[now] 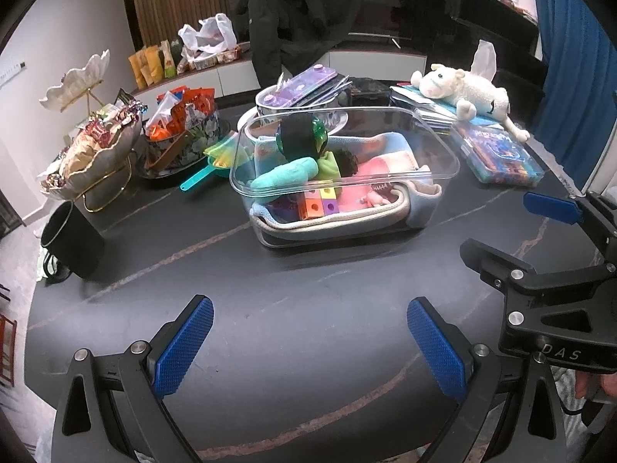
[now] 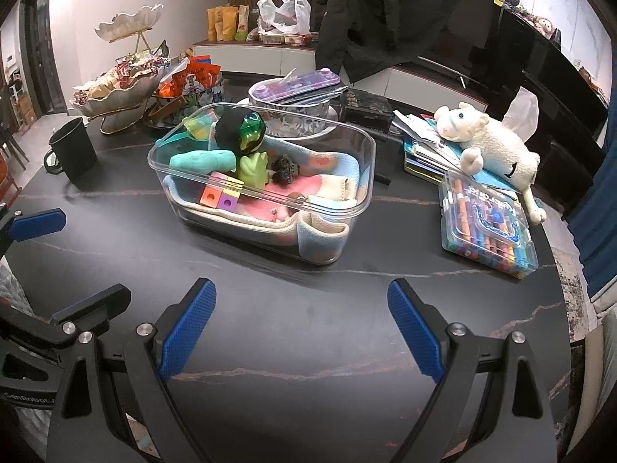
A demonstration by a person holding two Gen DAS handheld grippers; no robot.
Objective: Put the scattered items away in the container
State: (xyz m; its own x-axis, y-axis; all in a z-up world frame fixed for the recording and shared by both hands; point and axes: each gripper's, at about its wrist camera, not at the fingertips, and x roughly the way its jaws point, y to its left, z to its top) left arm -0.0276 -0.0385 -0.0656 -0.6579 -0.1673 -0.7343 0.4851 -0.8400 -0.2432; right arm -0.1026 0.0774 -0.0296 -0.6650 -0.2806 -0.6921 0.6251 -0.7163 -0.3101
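Where veined black table [image 2: 308, 328] meets white wall, clear container [image 2: 362, 146] filled, both grippers' fingers [image 1: 185, 347] released.

Black mug [image 2: 73, 150] left; plush lamb [image 2: 489, 142] on book stack [image 2: 420, 150]; crayon case [image 2: 488, 227] right.

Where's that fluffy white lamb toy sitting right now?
The lamb lies on a stack of books at the table's right side, just behind the crayon case and to the right of the clear container.
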